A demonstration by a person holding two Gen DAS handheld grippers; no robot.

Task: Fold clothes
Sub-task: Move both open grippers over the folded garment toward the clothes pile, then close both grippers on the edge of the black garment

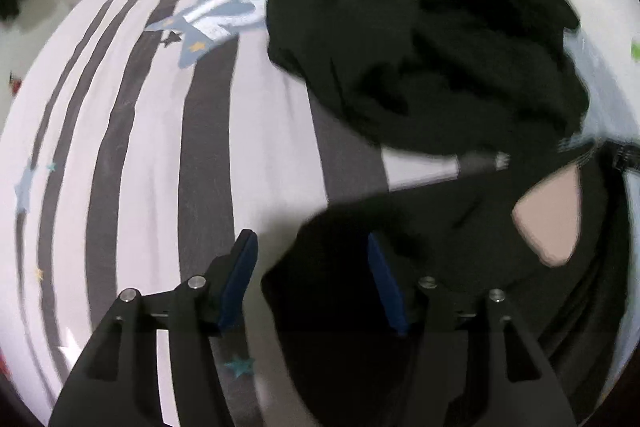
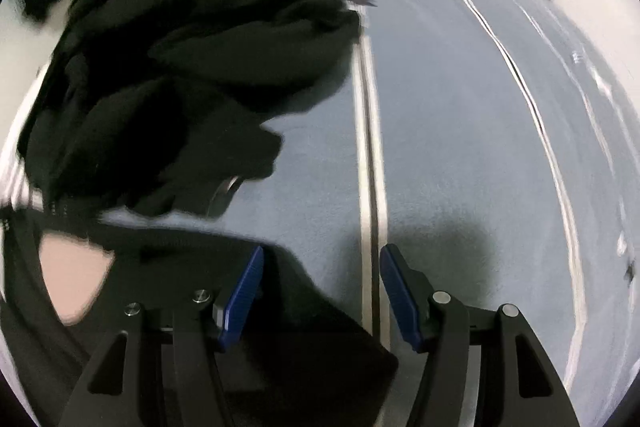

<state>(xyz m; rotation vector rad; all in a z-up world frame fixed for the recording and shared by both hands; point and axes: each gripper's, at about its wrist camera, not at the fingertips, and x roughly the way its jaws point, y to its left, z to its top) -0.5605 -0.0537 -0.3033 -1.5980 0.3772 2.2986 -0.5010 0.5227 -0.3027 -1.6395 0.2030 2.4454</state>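
A flat black garment (image 1: pixel 440 227) lies at the lower right of the left wrist view, with a pale pink patch (image 1: pixel 548 219) showing in it. My left gripper (image 1: pixel 310 239) points steeply down at its left edge. The jaws stand apart, cloth lies under the right finger (image 1: pixel 386 283), and nothing is pinched. A crumpled black clothes pile (image 1: pixel 420 27) lies beyond. In the right wrist view the same garment (image 2: pixel 180 267) and pink patch (image 2: pixel 72 279) sit lower left, with the pile (image 2: pixel 180 47) above. My right gripper (image 2: pixel 322 249) is open over the garment's right corner.
The bed has a grey-and-white striped sheet (image 1: pixel 160 147) with a blue star print (image 1: pixel 216 15). On the right side lies a blue-grey cover (image 2: pixel 460 147) with a pale seam stripe (image 2: pixel 372 147). A grey curved object (image 2: pixel 224 195) peeks from under the pile.
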